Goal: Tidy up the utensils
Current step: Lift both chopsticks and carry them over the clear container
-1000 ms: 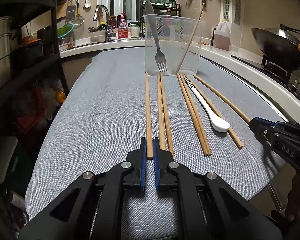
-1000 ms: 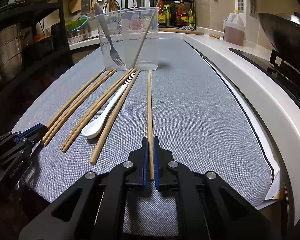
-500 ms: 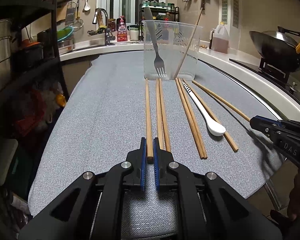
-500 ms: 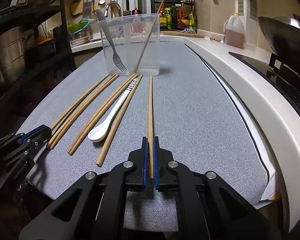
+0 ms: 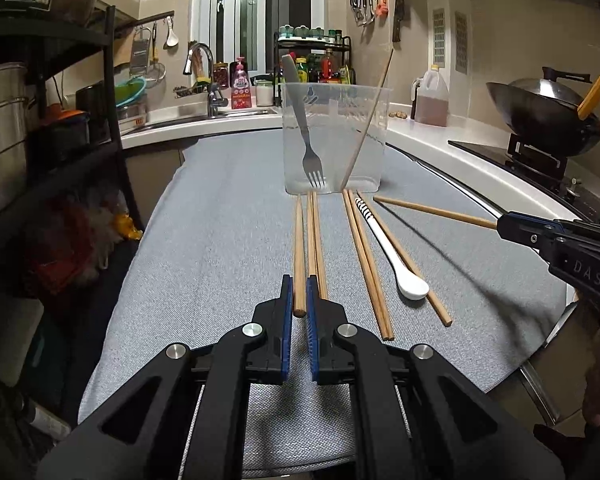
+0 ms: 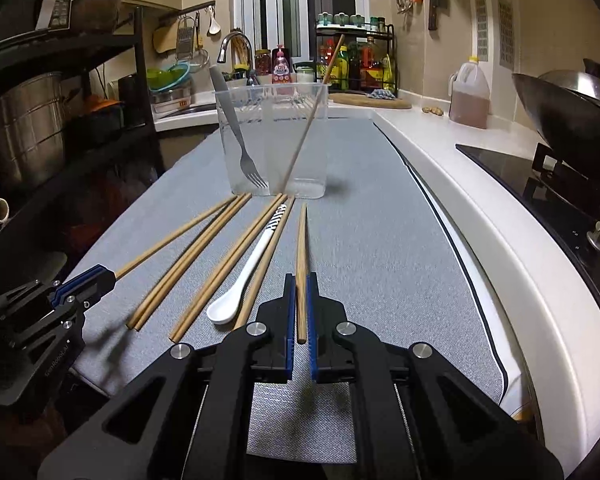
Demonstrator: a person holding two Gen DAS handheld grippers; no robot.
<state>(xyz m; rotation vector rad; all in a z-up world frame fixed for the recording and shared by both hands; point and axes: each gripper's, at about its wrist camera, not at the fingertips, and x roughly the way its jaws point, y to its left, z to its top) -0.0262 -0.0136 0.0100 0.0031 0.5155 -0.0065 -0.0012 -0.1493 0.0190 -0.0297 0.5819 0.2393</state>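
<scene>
- Left gripper (image 5: 299, 296) is clenched on the near end of a wooden chopstick (image 5: 299, 256), whose tip points toward the clear plastic container (image 5: 334, 140)
- Right gripper (image 6: 299, 300) is clenched on the butt of a second chopstick (image 6: 301, 248), its thin tip aimed at the container and lifted off the cloth
- The container stands upright at the far end of the grey cloth (image 5: 220, 240); inside it a metal fork (image 5: 306, 128) leans tines down, and one chopstick leans against the rim
- On the cloth in front of the container lie five more loose chopsticks, in two pairs (image 5: 314, 240) (image 5: 366, 264) and a single
- A white ceramic spoon (image 5: 392, 256) with a striped handle lies bowl toward the cameras, just beside the single chopstick (image 5: 416, 276)
</scene>
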